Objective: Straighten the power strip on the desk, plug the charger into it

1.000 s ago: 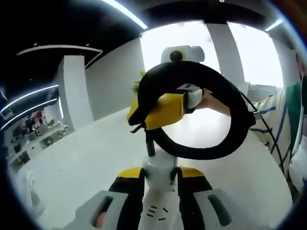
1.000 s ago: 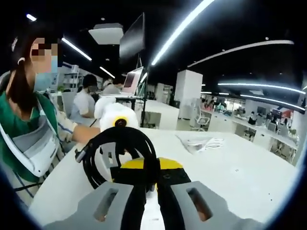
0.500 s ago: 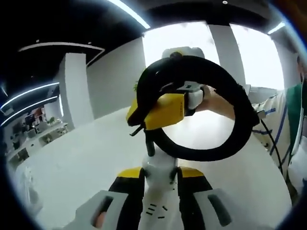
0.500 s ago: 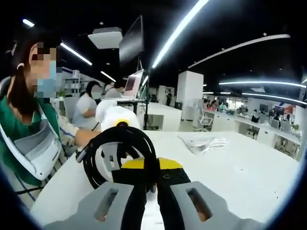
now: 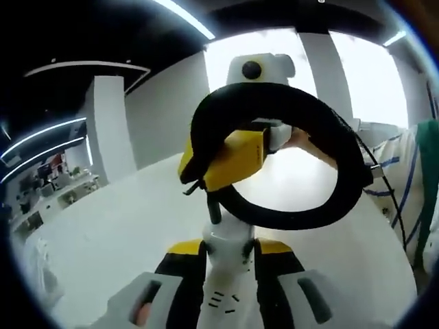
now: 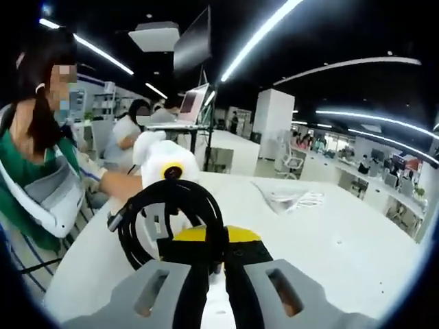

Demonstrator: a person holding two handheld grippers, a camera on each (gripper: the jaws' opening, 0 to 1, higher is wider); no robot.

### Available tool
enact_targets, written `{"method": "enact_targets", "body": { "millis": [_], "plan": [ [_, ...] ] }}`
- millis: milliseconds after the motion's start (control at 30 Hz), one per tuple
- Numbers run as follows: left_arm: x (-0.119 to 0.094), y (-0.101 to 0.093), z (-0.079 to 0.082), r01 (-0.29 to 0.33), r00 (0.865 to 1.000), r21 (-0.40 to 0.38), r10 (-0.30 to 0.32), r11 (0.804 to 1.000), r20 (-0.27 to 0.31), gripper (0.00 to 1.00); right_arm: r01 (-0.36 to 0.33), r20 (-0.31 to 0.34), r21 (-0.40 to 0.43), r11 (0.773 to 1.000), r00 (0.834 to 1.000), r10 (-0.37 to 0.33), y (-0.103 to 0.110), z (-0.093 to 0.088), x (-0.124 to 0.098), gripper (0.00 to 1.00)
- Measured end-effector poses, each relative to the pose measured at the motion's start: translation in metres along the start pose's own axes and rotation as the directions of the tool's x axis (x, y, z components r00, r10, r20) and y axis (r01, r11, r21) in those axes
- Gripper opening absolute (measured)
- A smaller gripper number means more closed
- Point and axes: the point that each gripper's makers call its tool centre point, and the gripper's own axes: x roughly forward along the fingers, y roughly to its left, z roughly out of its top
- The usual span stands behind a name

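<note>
Above the bench (image 5: pixel 103 233), my left gripper (image 5: pixel 230 257) clamps the white plug (image 5: pixel 230 240); my right gripper (image 6: pixel 209 264) pinches the black cord (image 6: pixel 171 202); its view adds white cables (image 6: pixel 288 199) lying farther off.

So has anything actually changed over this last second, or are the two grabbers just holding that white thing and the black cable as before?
Hardly anything. In the left gripper view the right gripper and the black cable loop it holds have tipped slightly. The left gripper stays shut on the white power strip, and the right gripper stays shut too. The white desk and the bundle of white cable look unchanged.
</note>
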Motion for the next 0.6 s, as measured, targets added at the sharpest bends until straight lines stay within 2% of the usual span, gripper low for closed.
{"method": "enact_targets", "body": {
  "millis": [167,400,600],
  "plan": [
    [0.000,0.006,0.000,-0.039,0.999,0.023,0.039,0.999,-0.009,0.28,-0.008,-0.062,-0.012,1.000,0.998,0.007,0.000,-0.001,0.006,0.06],
    [0.007,0.011,0.003,-0.029,1.000,-0.013,0.029,1.000,0.010,0.28,0.030,-0.068,0.011,1.000,0.997,-0.029,-0.004,-0.005,0.000,0.06],
    [0.012,0.009,0.005,-0.029,0.999,-0.023,0.029,0.999,0.021,0.28,0.058,-0.154,-0.033,0.998,0.986,-0.062,-0.008,-0.007,-0.004,0.06]
  ]
}}
